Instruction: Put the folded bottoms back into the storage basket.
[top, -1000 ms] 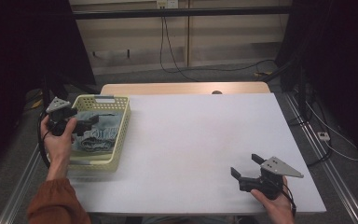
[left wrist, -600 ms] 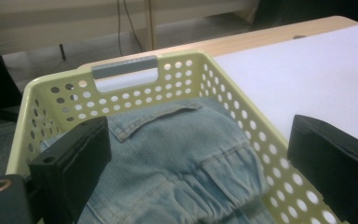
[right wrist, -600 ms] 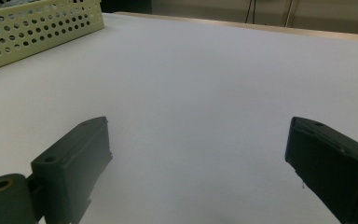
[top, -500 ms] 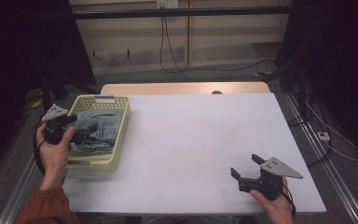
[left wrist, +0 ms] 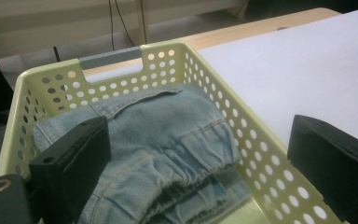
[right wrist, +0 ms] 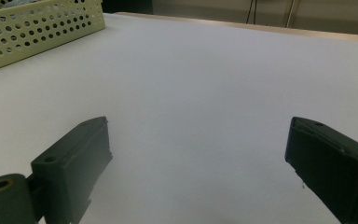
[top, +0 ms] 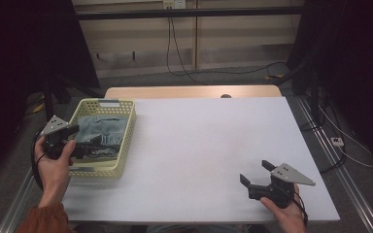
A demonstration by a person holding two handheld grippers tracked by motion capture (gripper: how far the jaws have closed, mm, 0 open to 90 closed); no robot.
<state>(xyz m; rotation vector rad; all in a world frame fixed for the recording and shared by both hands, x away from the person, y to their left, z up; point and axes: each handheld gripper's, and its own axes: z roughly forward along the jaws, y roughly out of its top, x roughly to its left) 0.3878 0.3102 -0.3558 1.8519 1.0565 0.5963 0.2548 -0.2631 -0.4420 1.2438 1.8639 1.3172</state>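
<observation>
Jeans (left wrist: 158, 140) fill the yellow basket (top: 126, 136); left gripper (left wrist: 200, 163) hovers there, right gripper (top: 255, 177) over bench (top: 199, 141), both fingers apart.

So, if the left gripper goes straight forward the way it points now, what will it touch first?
Most likely the folded jeans in the yellow basket. The left gripper has its jaws wide open over them. How far above the denim it stands is unclear.
</observation>
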